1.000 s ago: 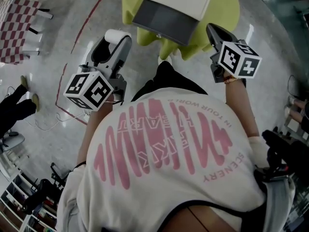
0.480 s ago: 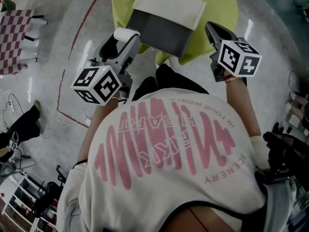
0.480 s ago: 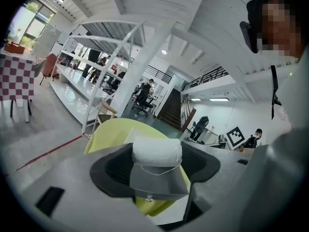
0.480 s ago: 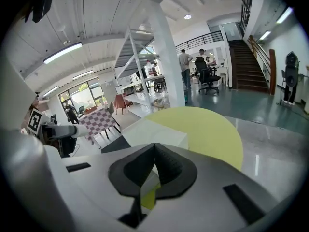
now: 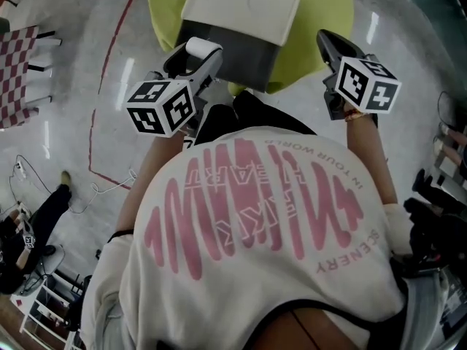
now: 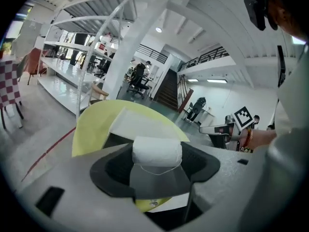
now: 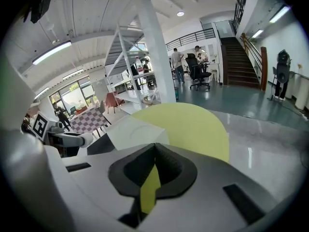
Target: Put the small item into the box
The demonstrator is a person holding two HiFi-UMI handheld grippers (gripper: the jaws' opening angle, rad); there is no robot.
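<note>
A round yellow-green table [image 5: 325, 13] carries an open box: a dark grey tray [image 5: 237, 53] with its white lid [image 5: 241, 6] lying back behind it. My left gripper [image 5: 198, 54] is shut on a small white roll [image 5: 203, 47], which hangs at the tray's near left edge. In the left gripper view the roll [image 6: 157, 151] fills the jaws, with the lid [image 6: 140, 124] just beyond. My right gripper [image 5: 326, 41] hovers by the table's near right edge, shut with nothing in it; its pads [image 7: 161, 153] meet at the tips.
The person's white printed T-shirt [image 5: 248, 224] fills the lower head view. A red-checked table [image 5: 18, 71] stands far left. A red floor line [image 5: 98, 115] and loose cables [image 5: 95, 188] lie on the grey floor. Another person [image 5: 36, 221] is at lower left.
The person has stepped closer to the table. My left gripper has carried the roll up and right, from beside the table to the tray's near edge. The right gripper has hardly moved.
</note>
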